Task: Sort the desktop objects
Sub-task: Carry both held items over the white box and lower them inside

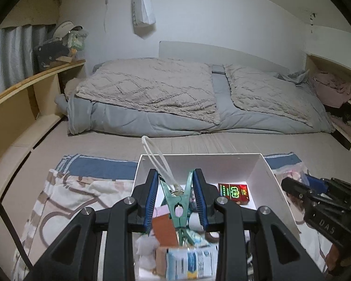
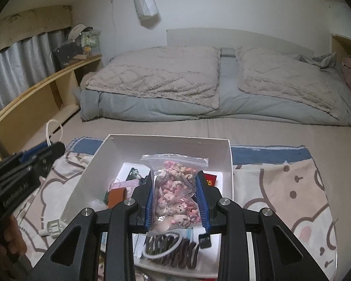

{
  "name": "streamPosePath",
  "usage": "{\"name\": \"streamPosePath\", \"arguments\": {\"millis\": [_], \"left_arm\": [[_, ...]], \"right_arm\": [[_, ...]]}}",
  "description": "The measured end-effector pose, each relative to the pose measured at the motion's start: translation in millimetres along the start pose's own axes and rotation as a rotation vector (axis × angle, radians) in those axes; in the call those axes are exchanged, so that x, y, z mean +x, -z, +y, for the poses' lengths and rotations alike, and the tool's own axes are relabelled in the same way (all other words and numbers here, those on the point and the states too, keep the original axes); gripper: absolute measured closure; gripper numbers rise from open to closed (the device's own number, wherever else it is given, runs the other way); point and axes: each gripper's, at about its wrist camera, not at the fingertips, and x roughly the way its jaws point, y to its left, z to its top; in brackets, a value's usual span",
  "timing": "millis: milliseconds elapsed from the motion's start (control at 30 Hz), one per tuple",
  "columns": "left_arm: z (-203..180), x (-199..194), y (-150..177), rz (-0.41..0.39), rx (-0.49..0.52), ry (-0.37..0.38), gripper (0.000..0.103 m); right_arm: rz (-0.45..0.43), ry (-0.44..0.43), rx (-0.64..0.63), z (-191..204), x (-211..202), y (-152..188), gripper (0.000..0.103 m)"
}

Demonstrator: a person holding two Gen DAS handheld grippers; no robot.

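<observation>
My left gripper (image 1: pixel 175 173) is shut on a green clothes clip (image 1: pixel 179 201) that stands upright between the blue pads, with a white cord loop (image 1: pixel 156 154) rising from it. It hangs over the open white box (image 1: pixel 199 166), which holds a red packet (image 1: pixel 234 190), an orange card (image 1: pixel 165 228) and a blue-and-white packet (image 1: pixel 191 261). My right gripper (image 2: pixel 175 175) is shut on a clear zip bag of small pink figures (image 2: pixel 175 187), over the same white box (image 2: pixel 170 137). A brown hair claw (image 2: pixel 173 250) lies in the box below it. Each gripper shows at the edge of the other's view.
The box sits on a patterned cloth (image 2: pixel 280 187) spread on a bed. A small white plug-like piece (image 2: pixel 52 227) lies on the cloth left of the box. Folded grey duvets (image 1: pixel 152 93) lie beyond. A wooden shelf (image 1: pixel 23 89) runs along the left.
</observation>
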Motion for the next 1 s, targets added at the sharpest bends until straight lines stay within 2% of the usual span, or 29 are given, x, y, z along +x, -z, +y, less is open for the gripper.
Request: {"name": "streamPosePath", "arguments": {"millis": [367,700,1000], "left_arm": [[-2,62,-7,0.032,0.003,-0.015,0.073],[-5,92,-11,0.044,-0.021,-0.020,0.073],[-10,107,-6,0.068,0.016,-0.041,0.073]], "right_arm": [[0.033,-0.001,0.000,-6,60,-19,0.071],[0.093,-0.004,0.033,-12,96,-18,0.071],[0.130,-0.014,0.046,-10,113,-18,0.071]]}}
